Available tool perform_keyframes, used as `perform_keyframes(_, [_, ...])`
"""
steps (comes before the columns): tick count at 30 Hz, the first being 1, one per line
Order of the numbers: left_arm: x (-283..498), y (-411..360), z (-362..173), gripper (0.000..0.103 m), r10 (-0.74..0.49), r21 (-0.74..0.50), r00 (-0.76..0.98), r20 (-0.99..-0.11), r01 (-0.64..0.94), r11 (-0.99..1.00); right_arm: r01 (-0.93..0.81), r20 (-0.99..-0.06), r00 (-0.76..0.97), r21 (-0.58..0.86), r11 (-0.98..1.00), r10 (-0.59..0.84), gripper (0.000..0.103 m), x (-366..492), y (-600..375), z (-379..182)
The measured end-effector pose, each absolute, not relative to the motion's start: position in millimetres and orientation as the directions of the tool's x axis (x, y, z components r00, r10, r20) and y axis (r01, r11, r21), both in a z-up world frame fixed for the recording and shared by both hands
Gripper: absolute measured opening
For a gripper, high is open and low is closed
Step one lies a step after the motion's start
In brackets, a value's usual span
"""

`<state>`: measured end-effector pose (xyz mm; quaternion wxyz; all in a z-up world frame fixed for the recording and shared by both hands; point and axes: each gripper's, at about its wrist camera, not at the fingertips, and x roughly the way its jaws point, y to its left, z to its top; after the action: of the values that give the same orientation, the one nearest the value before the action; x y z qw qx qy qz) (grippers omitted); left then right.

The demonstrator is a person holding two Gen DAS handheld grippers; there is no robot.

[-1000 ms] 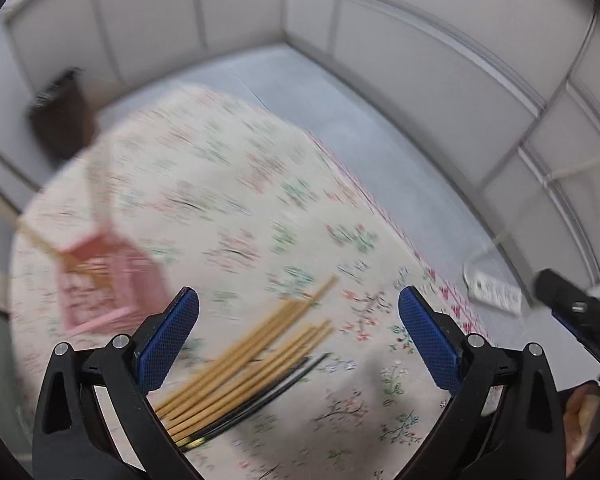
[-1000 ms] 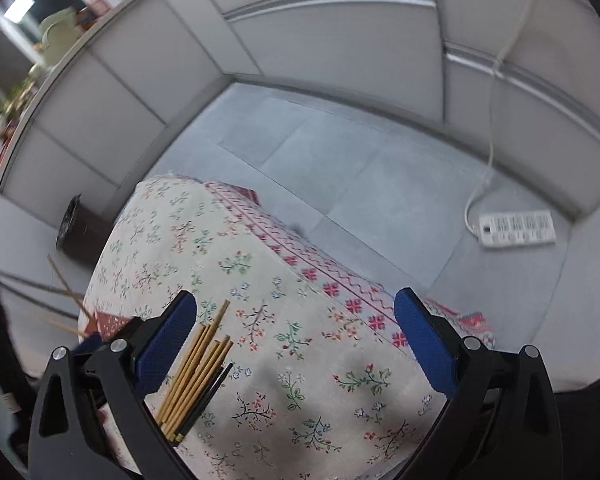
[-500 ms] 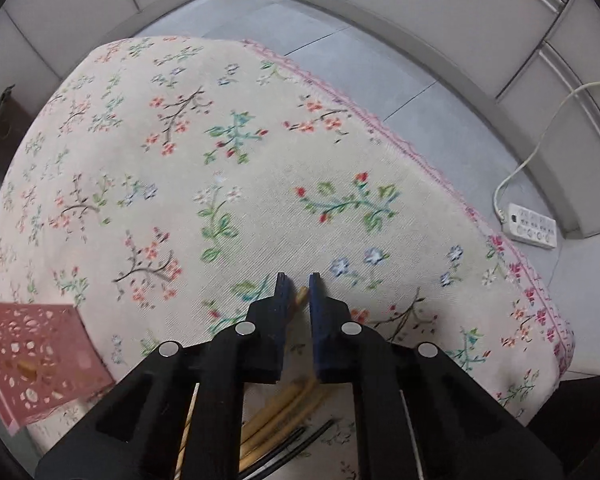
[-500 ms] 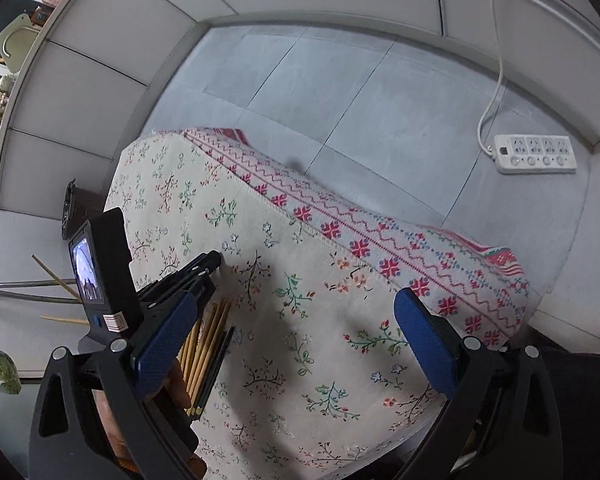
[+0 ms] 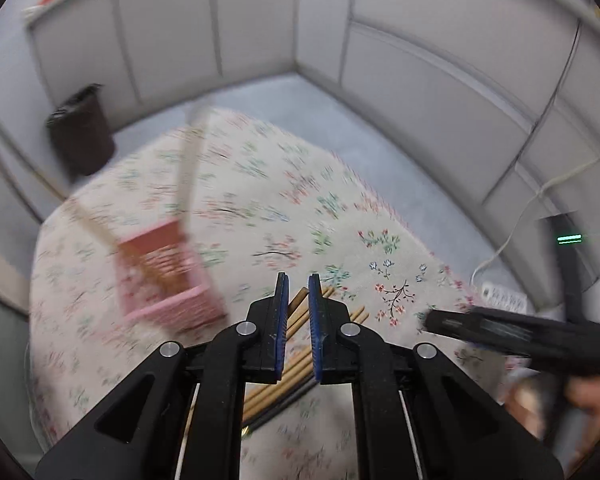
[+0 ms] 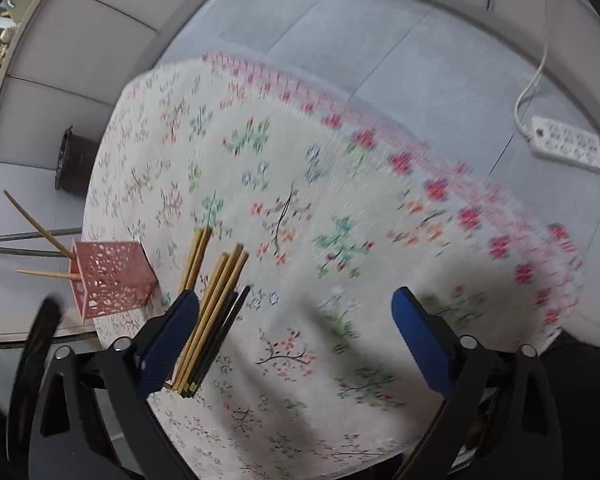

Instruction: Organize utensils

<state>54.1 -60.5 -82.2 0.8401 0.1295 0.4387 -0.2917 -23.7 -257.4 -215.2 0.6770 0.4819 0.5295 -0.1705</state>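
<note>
A bundle of wooden chopsticks with a few black ones (image 6: 212, 304) lies on the floral tablecloth (image 6: 300, 184); it also shows in the left wrist view (image 5: 300, 320). A pink perforated holder (image 6: 112, 280) stands left of it with two chopsticks leaning out; in the left wrist view the holder (image 5: 168, 276) is blurred. My left gripper (image 5: 298, 312) is over the bundle with its jaws nearly together, a wooden chopstick tip showing in the gap. My right gripper (image 6: 300, 328) is wide open and empty above the cloth, its left finger by the bundle.
A dark bin (image 5: 80, 132) stands on the floor beyond the table. A white power strip (image 6: 566, 148) with a cable lies on the floor to the right. The table edge with the red border (image 6: 420, 160) runs along the far right side.
The left gripper went from wide open to nearly closed over the chopsticks, then pulled back and tilted up. The right gripper swung toward the table and stays open.
</note>
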Motion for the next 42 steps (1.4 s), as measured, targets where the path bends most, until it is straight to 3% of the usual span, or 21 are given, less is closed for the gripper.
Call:
perform_keyframes(3, [35,-26,-62,0.009,-0.389,-0.048,0.501,-0.773,0.565,0.824,0.745,-0.866,0.347,0.488,0.454,0.361,0.058,-9,-241,-237])
perform_keyframes(4, [28,-16,-56,0.009,-0.397,-0.056,0.514,-0.760,0.557,0.829,0.747,-0.859,0.343,0.495,0.444,0.381,0.055,-5,-236,-242])
perform_keyframes(11, [10,4,-33,0.007,-0.408,-0.051,0.563,-0.719,0.542,0.839,0.755,-0.902,0.299,0.422,0.501,0.310,0.040,20,-211,-248])
perform_keyframes(16, [6,13,-34,0.007,-0.403,-0.048,0.573,-0.714,0.534,0.844,0.748,-0.947,0.247,0.321,0.580,0.206,0.036,34,-191,-243])
perform_keyframes(18, [3,16,-30,0.007,-0.402,-0.047,0.581,-0.708,0.529,0.847,0.755,-0.958,0.233,0.288,0.589,0.169,0.011,34,-191,-242])
perform_keyframes(24, [-6,28,-17,0.005,-0.416,-0.064,0.599,-0.684,0.519,0.852,0.729,-0.919,0.307,0.394,0.559,0.248,0.005,22,-201,-243])
perform_keyframes(29, [-15,35,-10,0.002,-0.430,-0.079,0.608,-0.667,0.517,0.853,0.601,-0.875,0.428,0.464,0.651,0.228,0.004,3,-198,-202])
perform_keyframes(39, [-32,39,10,0.000,-0.461,-0.090,0.632,-0.622,0.528,0.845,0.376,-0.786,0.586,0.479,0.794,0.197,0.004,-34,-179,-121])
perform_keyframes(42, [-23,48,2,0.004,-0.440,-0.123,0.608,-0.661,0.491,0.863,0.325,-0.773,0.603,0.463,0.824,0.197,0.004,-45,-176,-104])
